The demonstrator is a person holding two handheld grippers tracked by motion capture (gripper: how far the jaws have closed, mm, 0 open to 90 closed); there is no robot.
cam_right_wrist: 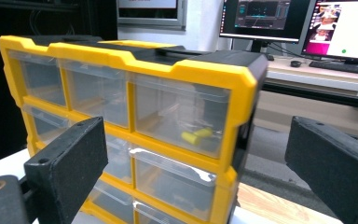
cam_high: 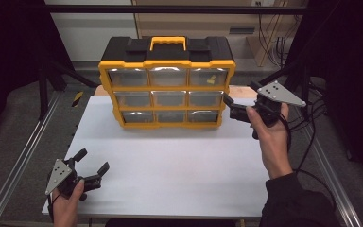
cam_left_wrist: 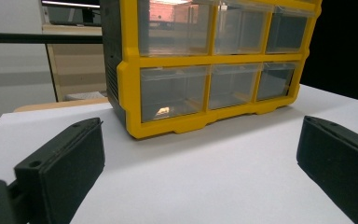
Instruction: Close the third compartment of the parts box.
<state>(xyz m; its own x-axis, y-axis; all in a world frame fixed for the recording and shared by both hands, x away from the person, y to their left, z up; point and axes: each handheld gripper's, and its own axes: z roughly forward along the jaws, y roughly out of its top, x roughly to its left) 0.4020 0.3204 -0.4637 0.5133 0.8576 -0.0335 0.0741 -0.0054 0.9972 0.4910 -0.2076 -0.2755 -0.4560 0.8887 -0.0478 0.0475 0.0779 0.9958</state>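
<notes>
Best approached squarely: bring the right tongs (cam_high: 228, 105) level with the top-right drawer (cam_high: 209, 76) of the yellow organiser (cam_high: 166, 85), which stands at the far edge of the worktop (cam_high: 170, 165), a little left of the far right corner. Judged to be the drawer in hand, since a small yellow piece (cam_right_wrist: 195, 136) lies inside it and the right tongs point at that side. Better to catch the drawer's lip from the front than from the side wall, then pull straight toward the near edge so the case does not slide; steadying the case with the other hand would help.

Right tongs: spread wide, gripping nothing, just beside the organiser's right side; whether touching, cannot tell. Left tongs (cam_high: 92, 162): also wide, holding nothing, hovering over the near left corner, well apart from the organiser.
</notes>
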